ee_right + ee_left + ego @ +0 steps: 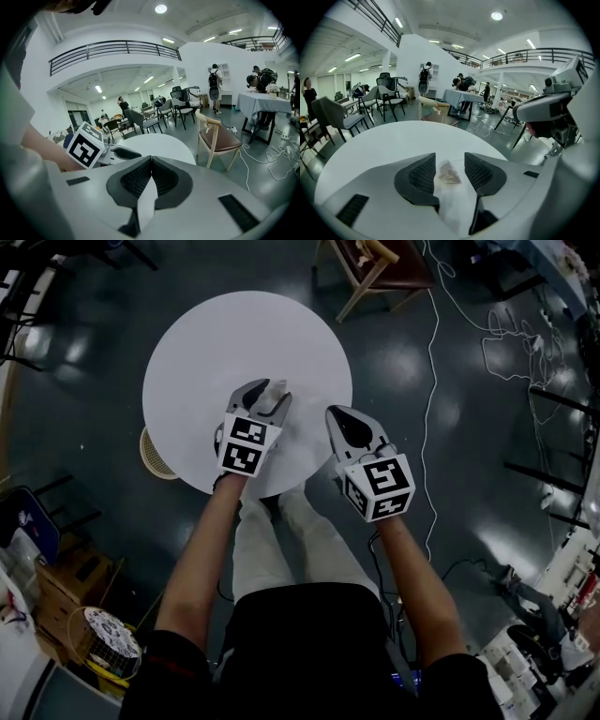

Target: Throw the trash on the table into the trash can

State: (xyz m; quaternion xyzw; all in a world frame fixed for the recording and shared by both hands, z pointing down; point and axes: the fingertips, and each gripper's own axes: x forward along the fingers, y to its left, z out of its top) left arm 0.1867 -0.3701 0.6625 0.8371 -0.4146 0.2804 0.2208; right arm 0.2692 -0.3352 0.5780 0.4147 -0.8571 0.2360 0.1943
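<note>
The left gripper (266,397) is being held low over the near part of the round white worktop (206,343), with its jaws being kept wide apart. In the left gripper view, a small crumpled scrap of trash (449,173), pale and brownish, is being seen lying on the worktop (393,140) in the gap of the left gripper (450,160), just short of the jaw tips. The scrap is being shown nearer the pad at that view's left than the pad at its right. No pressing of either pad on it is being observed, and contact with the nearer pad cannot be told. The right gripper (337,414) is being held beside the left one, at the worktop's right rim, with its tip pointing over the edge. In the right gripper view, the jaws of the right gripper (151,161) are being shown closed pad to pad, with nothing being held between them, and the worktop (159,143) is being seen beyond them. A woven bin (155,457) is being seen on the floor at the worktop's left near edge, partly hidden under the rim and well apart from the scrap. A wooden chair (375,263) is being noted on the far side of the worktop, apart from it.
</note>
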